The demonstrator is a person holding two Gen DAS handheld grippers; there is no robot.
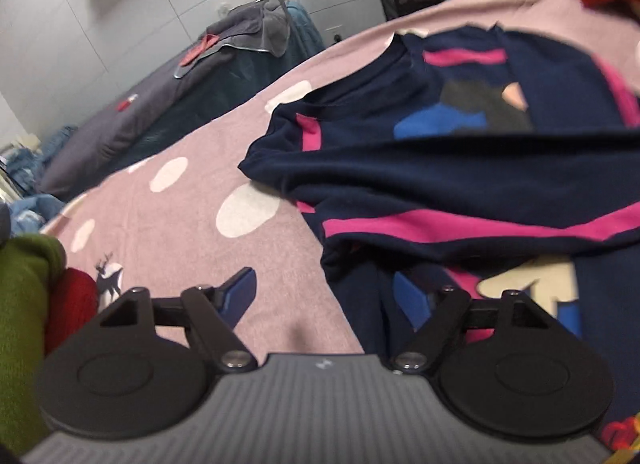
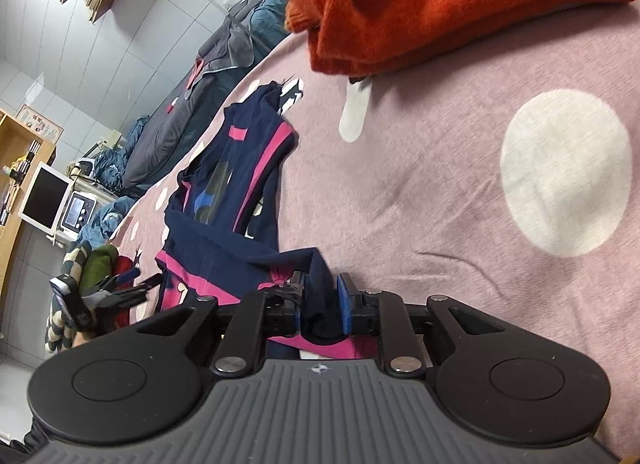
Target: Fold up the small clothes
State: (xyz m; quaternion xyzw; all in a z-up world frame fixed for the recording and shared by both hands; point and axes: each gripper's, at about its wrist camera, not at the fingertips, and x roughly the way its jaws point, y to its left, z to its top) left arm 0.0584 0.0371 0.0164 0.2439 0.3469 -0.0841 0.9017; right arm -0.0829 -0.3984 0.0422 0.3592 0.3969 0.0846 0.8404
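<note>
At the far left lie a green garment (image 1: 24, 304) and a red one (image 1: 74, 300). The left tool (image 1: 326, 296) is wide open and holds nothing; it hovers at the left edge of the navy garment (image 1: 440, 180), which lies on the pink dotted blanket (image 1: 192, 244), its long axis running away from both tools. The right tool (image 2: 320, 304) is closed on a navy fold. Only the right view shows this grip and the orange sweater (image 2: 440, 4) clearly.
</note>
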